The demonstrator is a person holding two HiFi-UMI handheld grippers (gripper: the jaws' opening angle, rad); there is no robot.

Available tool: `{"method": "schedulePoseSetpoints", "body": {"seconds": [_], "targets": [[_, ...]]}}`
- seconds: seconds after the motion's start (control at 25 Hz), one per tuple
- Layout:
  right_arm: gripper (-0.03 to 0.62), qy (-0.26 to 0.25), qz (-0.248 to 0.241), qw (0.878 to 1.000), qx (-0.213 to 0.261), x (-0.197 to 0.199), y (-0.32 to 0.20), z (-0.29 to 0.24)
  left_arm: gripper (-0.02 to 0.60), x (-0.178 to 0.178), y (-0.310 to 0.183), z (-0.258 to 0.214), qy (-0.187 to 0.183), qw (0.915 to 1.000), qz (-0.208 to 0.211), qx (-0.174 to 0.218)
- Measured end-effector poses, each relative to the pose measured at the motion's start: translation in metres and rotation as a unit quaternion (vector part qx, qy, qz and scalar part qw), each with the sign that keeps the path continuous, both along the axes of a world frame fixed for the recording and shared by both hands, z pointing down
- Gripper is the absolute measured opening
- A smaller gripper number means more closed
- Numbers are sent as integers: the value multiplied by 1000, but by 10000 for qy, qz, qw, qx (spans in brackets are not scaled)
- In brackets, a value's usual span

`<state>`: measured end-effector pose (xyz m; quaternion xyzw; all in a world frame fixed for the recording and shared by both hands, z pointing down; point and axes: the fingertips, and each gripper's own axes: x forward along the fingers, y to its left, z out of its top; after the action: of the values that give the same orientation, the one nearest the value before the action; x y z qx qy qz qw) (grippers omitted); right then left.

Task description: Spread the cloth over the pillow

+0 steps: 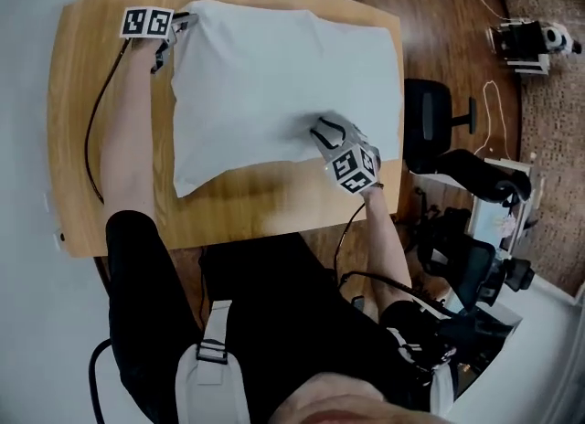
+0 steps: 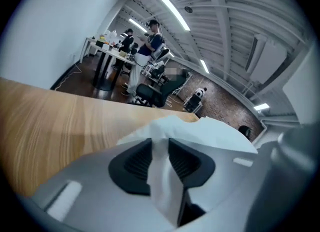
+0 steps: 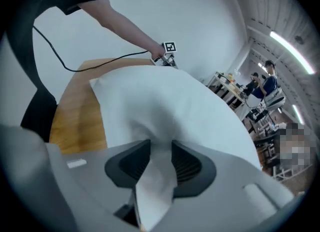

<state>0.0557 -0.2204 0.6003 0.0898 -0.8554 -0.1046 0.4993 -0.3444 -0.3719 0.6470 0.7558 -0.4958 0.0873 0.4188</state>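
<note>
on the left, the left gripper [image 1: 175,26] pinches the far left corner of the white cloth [image 1: 274,75]. its jaws are close together with cloth squeezed between them. that arm is stretched out long over the wooden table [image 1: 80,93]. the cloth lies on the table, its long side going left to right. i cannot pick out the pillow under it. further right, the right gripper [image 1: 323,129] pinches a bunched fold near the front edge. its jaws are narrow on the cloth, it points steeply down, and its arm is bent close. the front right side lies nearest this hand, so i think it pulls that way next.
</note>
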Motion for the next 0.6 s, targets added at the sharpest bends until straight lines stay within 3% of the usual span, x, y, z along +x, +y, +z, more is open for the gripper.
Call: {"method": "schedulePoseSetpoints", "body": {"seconds": [0.08,0.2,0.24,0.32,0.36,0.44,0.48,0.52,0.56,0.6], "targets": [[137,63,177,9998,-79,2,0,6,15,-29,-21,3,-370,9980,-487,160],[137,101,315,9994,-138,1,4,17,15,-68,-32,5,-819,9918,-882,439],[135,91,361,9992,-127,1,3,18,15,-68,-29,0,-689,9934,-766,500],[135,83,453,9989,-106,3,-1,16,15,-48,-6,-17,59,9979,-179,613],[135,83,486,9987,-118,4,-1,14,15,-32,15,-27,595,9957,230,677],[135,65,529,9984,-163,4,-2,14,3,2,51,-37,1492,9823,849,753],[136,39,566,9982,-177,4,-3,14,3,11,55,-30,1649,9799,876,703],[135,6,626,9979,-186,4,-4,15,54,13,50,-16,1596,9828,685,620],[137,-20,700,9974,-191,3,-5,16,78,8,38,-2,1417,9877,324,572],[137,-30,769,9969,-190,3,-5,17,64,0,26,7,1227,9905,-126,612]]}}
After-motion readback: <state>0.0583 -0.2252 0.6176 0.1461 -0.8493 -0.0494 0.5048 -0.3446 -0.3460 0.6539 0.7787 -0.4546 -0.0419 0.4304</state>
